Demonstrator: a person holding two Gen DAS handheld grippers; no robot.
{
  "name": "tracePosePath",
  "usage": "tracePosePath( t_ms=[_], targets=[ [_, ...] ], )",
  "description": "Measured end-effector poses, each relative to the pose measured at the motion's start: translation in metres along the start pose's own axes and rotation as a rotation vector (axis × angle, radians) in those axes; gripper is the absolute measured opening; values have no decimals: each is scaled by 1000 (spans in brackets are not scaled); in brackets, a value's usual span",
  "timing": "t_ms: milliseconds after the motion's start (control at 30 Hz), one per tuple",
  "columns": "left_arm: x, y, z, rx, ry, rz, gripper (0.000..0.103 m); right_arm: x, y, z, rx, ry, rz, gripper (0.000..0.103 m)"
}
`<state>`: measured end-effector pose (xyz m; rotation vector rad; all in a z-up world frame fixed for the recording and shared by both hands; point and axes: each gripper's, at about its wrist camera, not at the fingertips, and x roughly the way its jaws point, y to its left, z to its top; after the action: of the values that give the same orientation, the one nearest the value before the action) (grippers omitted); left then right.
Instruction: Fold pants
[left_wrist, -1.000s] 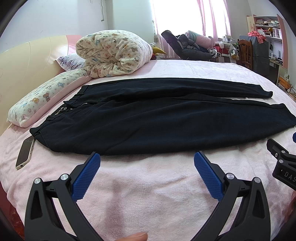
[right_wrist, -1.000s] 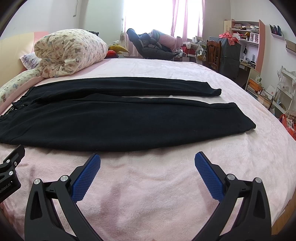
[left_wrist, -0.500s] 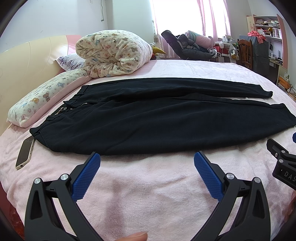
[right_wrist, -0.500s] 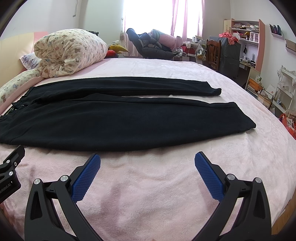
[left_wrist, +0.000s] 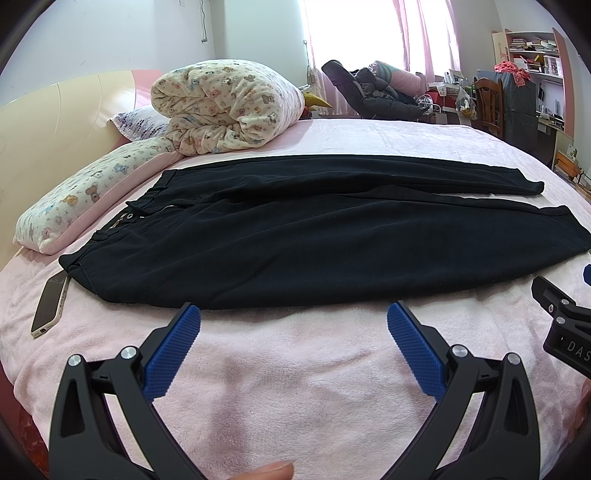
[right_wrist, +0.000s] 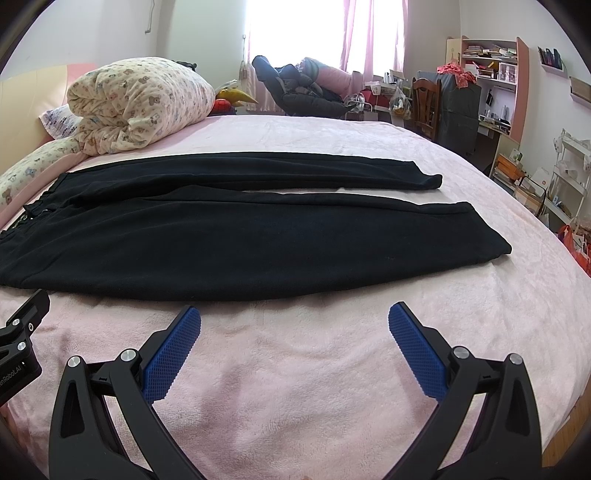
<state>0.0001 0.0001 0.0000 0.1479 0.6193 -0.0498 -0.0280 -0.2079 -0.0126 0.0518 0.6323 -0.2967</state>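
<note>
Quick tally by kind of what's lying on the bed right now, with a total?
Pants: 1
Phone: 1
Rolled quilt: 1
Pillows: 2, one bear-print, one purple-patterned
Total: 5

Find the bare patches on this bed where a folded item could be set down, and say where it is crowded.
Free: the pink blanket strip before the pants, and beyond them toward the window. Crowded: the headboard end, with rolled duvet, pillow and phone.
</note>
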Motion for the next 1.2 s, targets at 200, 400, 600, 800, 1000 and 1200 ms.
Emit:
tracePosePath(
  t_ms=[200,400,600,800,1000,1200],
  targets=[
    [0,0,0,0,0,0,101,0,0,0,0,0,0,102],
    [0,0,0,0,0,0,101,0,0,0,0,1,0,102],
    [0,0,0,0,0,-1,101,0,0,0,1,2,0,102],
    [0,0,0,-1,1,-1,101,0,0,0,1,2,0,102],
    [0,-1,0,2,4,-3,101,1,-2,1,14,3,5,102],
    [-2,-1,2,28,-13,7,101,5,-16,8,51,18,18,102]
  ],
)
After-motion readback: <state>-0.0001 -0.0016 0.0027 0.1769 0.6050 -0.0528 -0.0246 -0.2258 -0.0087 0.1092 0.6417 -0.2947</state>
